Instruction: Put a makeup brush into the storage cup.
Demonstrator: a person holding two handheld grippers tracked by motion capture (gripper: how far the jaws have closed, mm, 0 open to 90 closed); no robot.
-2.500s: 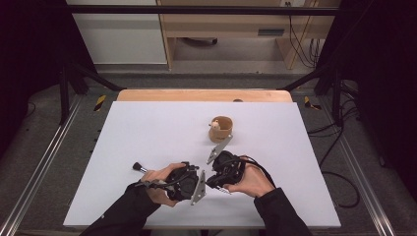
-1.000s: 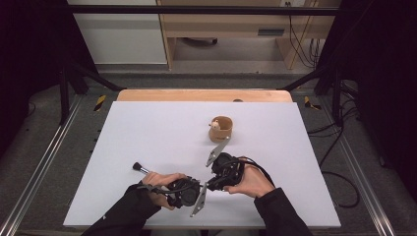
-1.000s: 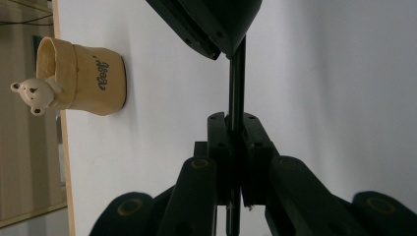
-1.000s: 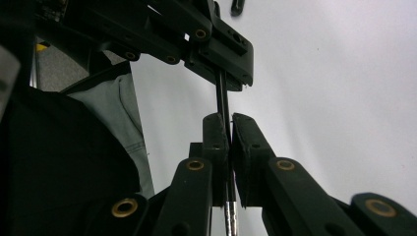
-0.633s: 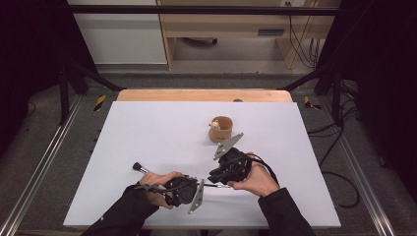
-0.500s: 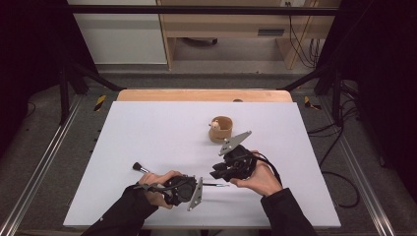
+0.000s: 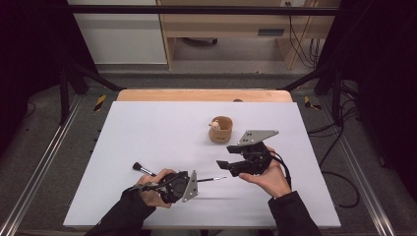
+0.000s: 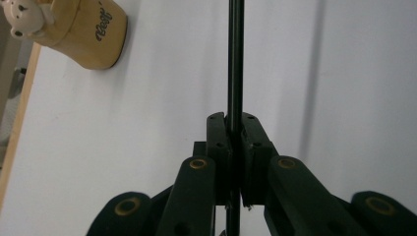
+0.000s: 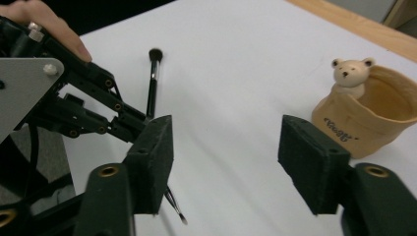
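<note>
From above, my left claw (image 7: 193, 183) sits near the front edge of the white desk (image 7: 147, 128), clamped tight on a thin black brush (image 7: 169, 177). The brush lies nearly level: its bristle head pokes out past my left hand (image 7: 152, 189) toward the left, and its pointed handle tip sticks out to the right. My right claw (image 7: 226, 167) hovers just right of that tip, apart from it, with nothing between its pads; its jaws have just been opening. Beyond it, near the middle of the desk, stands a tan cup (image 7: 221, 130) with a small bear figure at its rim.

In the left gripper view, my left claw (image 8: 235, 135) has both pads pressed flat against the brush handle (image 8: 235, 59), which runs straight away from the camera over the desk (image 8: 319, 73). The cup (image 8: 91, 34) sits off at the top left, well apart.

In the right gripper view, my right claw (image 9: 226, 169) stands wide and empty, the desk (image 9: 236, 73) bare between the pads. The brush (image 9: 153, 83) runs behind the left pad, bristles at the far end, tip (image 9: 177, 212) showing below the pad. My left claw (image 9: 123, 120) grips its shaft. The cup (image 9: 373, 118) with its bear (image 9: 350, 73) stands upright at the right.
</note>
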